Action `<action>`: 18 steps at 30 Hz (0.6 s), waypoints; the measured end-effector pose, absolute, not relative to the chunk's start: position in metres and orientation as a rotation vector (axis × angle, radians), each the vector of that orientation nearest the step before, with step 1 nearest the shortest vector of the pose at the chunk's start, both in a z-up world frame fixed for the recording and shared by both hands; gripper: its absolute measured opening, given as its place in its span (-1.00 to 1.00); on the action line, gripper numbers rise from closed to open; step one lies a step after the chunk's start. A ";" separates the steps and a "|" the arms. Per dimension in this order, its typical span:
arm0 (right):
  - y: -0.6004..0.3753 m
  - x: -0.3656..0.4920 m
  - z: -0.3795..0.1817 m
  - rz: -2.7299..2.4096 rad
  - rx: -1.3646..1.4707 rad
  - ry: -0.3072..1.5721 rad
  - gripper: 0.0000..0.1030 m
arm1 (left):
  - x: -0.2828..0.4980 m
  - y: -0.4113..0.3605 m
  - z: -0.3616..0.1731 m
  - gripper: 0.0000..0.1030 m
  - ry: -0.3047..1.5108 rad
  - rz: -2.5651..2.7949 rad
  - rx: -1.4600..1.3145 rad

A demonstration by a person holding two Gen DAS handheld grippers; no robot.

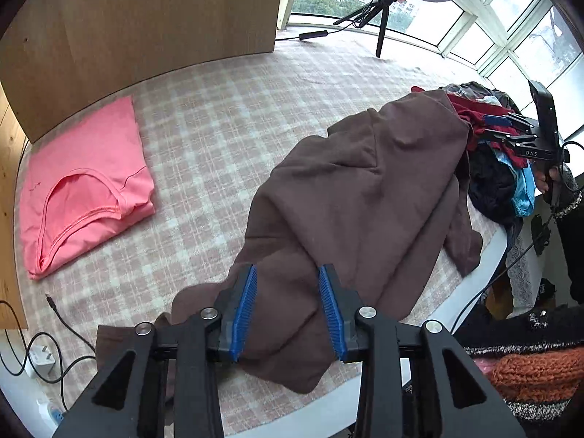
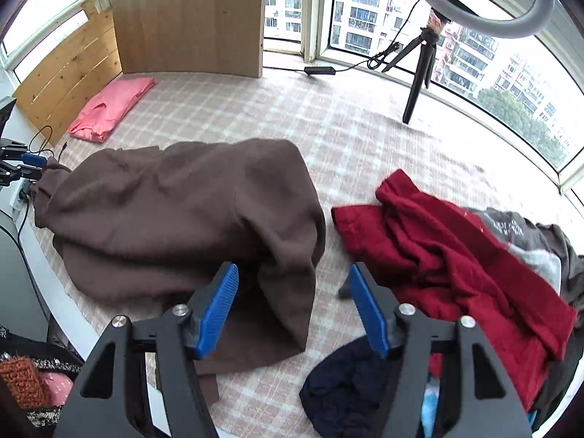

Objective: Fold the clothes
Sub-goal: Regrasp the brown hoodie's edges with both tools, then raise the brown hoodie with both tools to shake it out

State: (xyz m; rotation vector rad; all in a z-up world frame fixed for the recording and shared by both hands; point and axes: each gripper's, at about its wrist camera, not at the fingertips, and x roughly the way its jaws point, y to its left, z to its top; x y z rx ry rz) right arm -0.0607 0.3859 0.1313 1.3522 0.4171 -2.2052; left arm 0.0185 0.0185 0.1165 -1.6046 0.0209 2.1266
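Observation:
A brown garment (image 1: 365, 182) lies crumpled and unfolded across the checked bed cover (image 1: 219, 109). My left gripper (image 1: 287, 273) hovers over its near end, open, with cloth beneath the gap and no pad pressing on it. In the right wrist view the same brown garment (image 2: 182, 211) fills the left half. My right gripper (image 2: 294, 270) stands open above its hanging right corner. Each gripper shows in the other's view: the right gripper (image 1: 489, 126) by the clothes pile, the left gripper (image 2: 34, 166) at the garment's far left end.
A folded pink shirt (image 1: 84, 189) lies near the wooden headboard (image 2: 69, 73). A pile with a red garment (image 2: 438, 248), a navy one (image 2: 339, 390) and grey ones sits on the right. A ring-light tripod (image 2: 419, 73) stands at the back. A cable and charger (image 1: 40, 357) lie at the bed's edge.

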 end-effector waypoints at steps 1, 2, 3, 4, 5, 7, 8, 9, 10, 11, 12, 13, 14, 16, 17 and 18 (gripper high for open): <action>0.378 -0.076 0.130 -2.190 1.356 0.381 0.21 | 0.005 0.022 0.111 -0.10 -0.009 2.116 -1.604; 0.370 -0.089 0.127 -2.156 1.375 0.336 0.21 | -0.008 0.025 0.103 -0.03 -0.046 2.101 -1.613; 0.361 -0.102 0.123 -2.115 1.398 0.289 0.21 | -0.017 0.030 0.093 0.11 -0.079 2.070 -1.641; 0.354 -0.112 0.117 -2.089 1.425 0.267 0.21 | -0.025 0.037 0.080 0.12 -0.101 2.033 -1.683; 0.346 -0.118 0.109 -2.080 1.452 0.286 0.21 | -0.030 0.042 0.067 0.12 -0.117 2.001 -1.721; 0.333 -0.120 0.094 -2.057 1.493 0.345 0.20 | -0.033 0.052 0.046 -0.50 -0.123 1.959 -1.779; 0.330 -0.118 0.088 -2.035 1.503 0.365 -0.02 | -0.031 0.056 0.041 -0.82 -0.119 1.956 -1.789; 0.327 -0.115 0.082 -2.012 1.512 0.385 -0.27 | -0.028 0.059 0.040 -0.90 -0.119 1.966 -1.780; 0.324 -0.112 0.076 -1.990 1.521 0.405 -0.71 | -0.024 0.060 0.041 -0.91 -0.122 1.979 -1.764; 0.325 -0.110 0.076 -1.991 1.510 0.398 -0.79 | -0.019 0.060 0.046 -0.91 -0.131 1.999 -1.739; 0.329 -0.108 0.079 -2.007 1.487 0.376 -0.79 | -0.015 0.058 0.053 -0.91 -0.142 2.019 -1.714; 0.332 -0.106 0.082 -2.022 1.465 0.354 -0.82 | -0.011 0.055 0.063 -0.91 -0.154 2.046 -1.690; 0.337 -0.105 0.092 -2.037 1.434 0.305 -0.83 | -0.009 0.052 0.073 -0.91 -0.149 2.079 -1.667; 0.347 -0.104 0.117 -2.066 1.363 0.176 -0.84 | -0.004 0.046 0.093 -0.88 -0.105 2.135 -1.634; 0.351 -0.103 0.129 -2.079 1.326 0.112 -0.84 | -0.001 0.044 0.101 -0.88 -0.075 2.159 -1.628; 0.355 -0.100 0.142 -2.083 1.289 0.063 -0.84 | 0.002 0.041 0.111 -0.90 -0.045 2.195 -1.612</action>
